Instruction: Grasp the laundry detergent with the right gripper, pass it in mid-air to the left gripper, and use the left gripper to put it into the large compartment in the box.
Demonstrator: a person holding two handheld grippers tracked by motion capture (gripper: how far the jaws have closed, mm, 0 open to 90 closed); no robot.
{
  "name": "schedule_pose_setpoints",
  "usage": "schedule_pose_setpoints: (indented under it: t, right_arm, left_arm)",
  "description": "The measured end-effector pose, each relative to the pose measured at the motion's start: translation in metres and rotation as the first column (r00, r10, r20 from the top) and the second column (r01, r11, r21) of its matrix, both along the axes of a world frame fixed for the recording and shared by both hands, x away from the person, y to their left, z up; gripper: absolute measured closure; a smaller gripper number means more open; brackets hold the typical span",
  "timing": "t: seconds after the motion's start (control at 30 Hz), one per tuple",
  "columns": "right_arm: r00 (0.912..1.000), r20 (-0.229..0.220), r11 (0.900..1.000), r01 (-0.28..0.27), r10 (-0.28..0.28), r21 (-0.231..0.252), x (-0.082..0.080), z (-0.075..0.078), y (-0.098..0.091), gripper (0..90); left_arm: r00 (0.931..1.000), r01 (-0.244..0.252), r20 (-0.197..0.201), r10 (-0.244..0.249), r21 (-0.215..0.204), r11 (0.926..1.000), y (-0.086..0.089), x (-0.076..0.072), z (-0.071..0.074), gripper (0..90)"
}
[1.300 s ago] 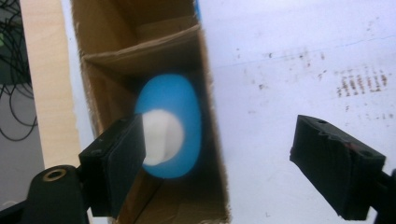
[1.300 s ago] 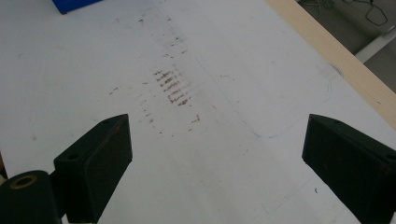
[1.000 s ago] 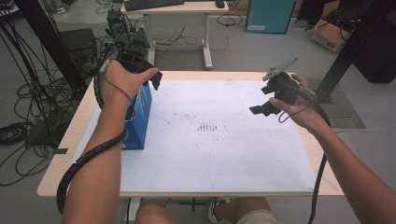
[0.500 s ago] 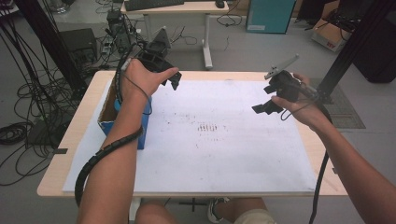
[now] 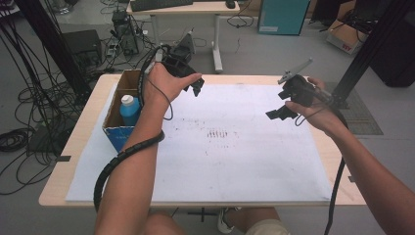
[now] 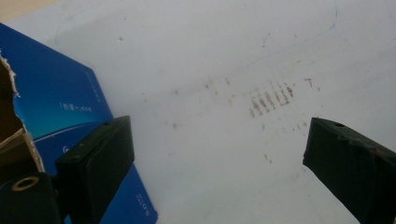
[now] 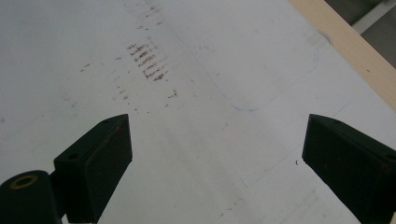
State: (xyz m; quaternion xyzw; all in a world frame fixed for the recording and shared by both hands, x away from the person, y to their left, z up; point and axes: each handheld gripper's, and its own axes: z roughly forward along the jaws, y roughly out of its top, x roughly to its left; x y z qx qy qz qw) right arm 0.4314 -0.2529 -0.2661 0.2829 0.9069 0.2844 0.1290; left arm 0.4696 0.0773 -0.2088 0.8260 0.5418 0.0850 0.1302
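A: Largest first?
B: Wooden table [image 5: 73,161], pale and flat, rounded at the corners. Over it a white paper sheet [image 5: 244,161], smooth, smudged with short brown strokes beneath and between both grippers.

A: Next down?
B: Cardboard box [image 5: 113,120], open-topped, brown inside, glossy blue outside, torn along the rim. Just beside and below the left gripper [image 5: 195,87], toward the table's left edge; blue wall [image 6: 60,107] right behind that gripper's near jaw in the left gripper view.

A: Inside it?
B: Blue bottle [image 5: 129,110], cylindrical, white cap, upright in the box, close below the left forearm, apart from the jaws.

A: And the tools?
B: Left gripper black, blocky, matte pads; jaws just been spreading, now released and wide, nothing between them but paper. Right gripper [image 5: 277,113] equally blocky, grey three-cornered plate on top, well apart from the box, over the sheet's right part. Jaws wide as well, empty, bare paper and a faint blue pencil curve in the gap.
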Motion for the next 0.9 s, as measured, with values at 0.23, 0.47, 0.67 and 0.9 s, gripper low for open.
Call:
schedule_pose_setpoints:
  t: [0.23, 0.47, 0.67, 0.9]
  right_arm:
    - [1.0, 0.0, 1.0, -0.004, 0.004, -0.007, 0.001, -0.002, -0.001, 8.5]
    - [1.0, 0.003, 1.0, 0.007, -0.007, -0.005, 0.001, -0.003, -0.004, 8.4]
    - [0.9999, 0.009, 1.0, 0.006, -0.006, -0.005, 0.002, -0.001, -0.006, 8.4]
    - [1.0, 0.002, 0.9999, 0.006, -0.006, -0.008, 0.001, -0.003, -0.007, 8.4]
  left_arm:
    - [0.9999, 0.013, -0.002, -0.013, -0.003, 0.9999, -0.006, 0.002, -0.003, 8.9]
    - [0.9999, 0.013, 0.002, -0.013, -0.007, 0.9999, -0.009, 0.003, -0.003, 9.0]
    - [0.9998, 0.02, 0.01, -0.02, -0.004, 0.9998, -0.011, 0.002, -0.002, 9.0]
    - [0.9996, 0.021, 0.018, -0.021, -0.007, 0.9998, -0.012, 0.001, -0.001, 9.0]
